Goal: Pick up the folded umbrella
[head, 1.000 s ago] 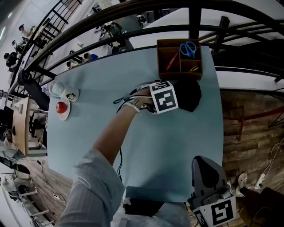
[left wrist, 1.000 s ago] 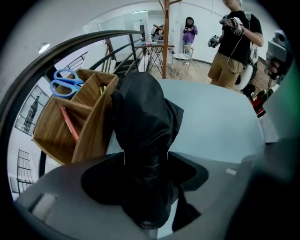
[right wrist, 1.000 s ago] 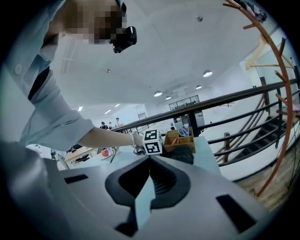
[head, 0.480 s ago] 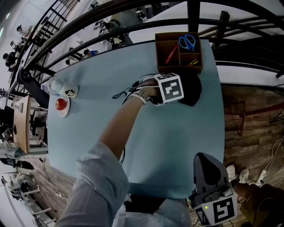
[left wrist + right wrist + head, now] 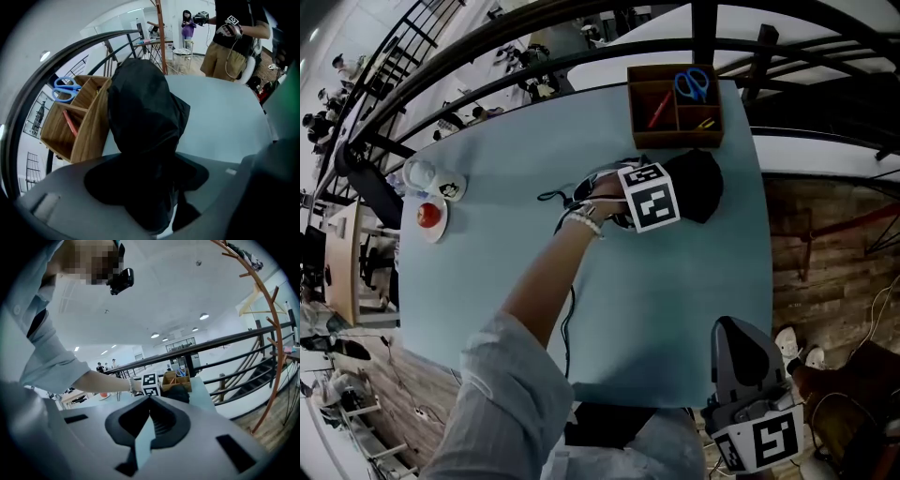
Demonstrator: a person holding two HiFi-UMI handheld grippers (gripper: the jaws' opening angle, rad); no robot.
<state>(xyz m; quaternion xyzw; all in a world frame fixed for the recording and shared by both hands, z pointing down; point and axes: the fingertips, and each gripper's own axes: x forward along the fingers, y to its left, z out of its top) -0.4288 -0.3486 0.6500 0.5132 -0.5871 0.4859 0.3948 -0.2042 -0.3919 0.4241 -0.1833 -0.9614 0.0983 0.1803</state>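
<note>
Light-blue table [image 5: 675, 281] on a raised floor, black railing [image 5: 581, 58] along its far side, wood planks to the R.

Nearest, by the person's body and off the table's near edge, is the R gripper [image 5: 149, 404]. Its jaws look shut or very nearly so, w/ nothing between them, and it's well apart from everything on the table.

Mid-table, the person's arm reaches out w/ the L gripper [image 5: 664, 193]. Its jaws are clamped on the folded umbrella [image 5: 698, 186], a black bundle whose near end sits in the jaws while the rest sticks out beyond the tips. The umbrella is toward the table's far R part. Can't tell from either view whether it's resting on the table or just clear of it. A thin dark cable [image 5: 567, 309] trails back along the arm.

Just beyond the umbrella is a wooden organiser [image 5: 677, 139] w/ blue scissors [image 5: 693, 82] in one compartment and a red pen [image 5: 658, 108] in another.

Far L of the table: a small plate [image 5: 439, 234] w/ a red round item, and white cups [image 5: 420, 173] beside it.
</note>
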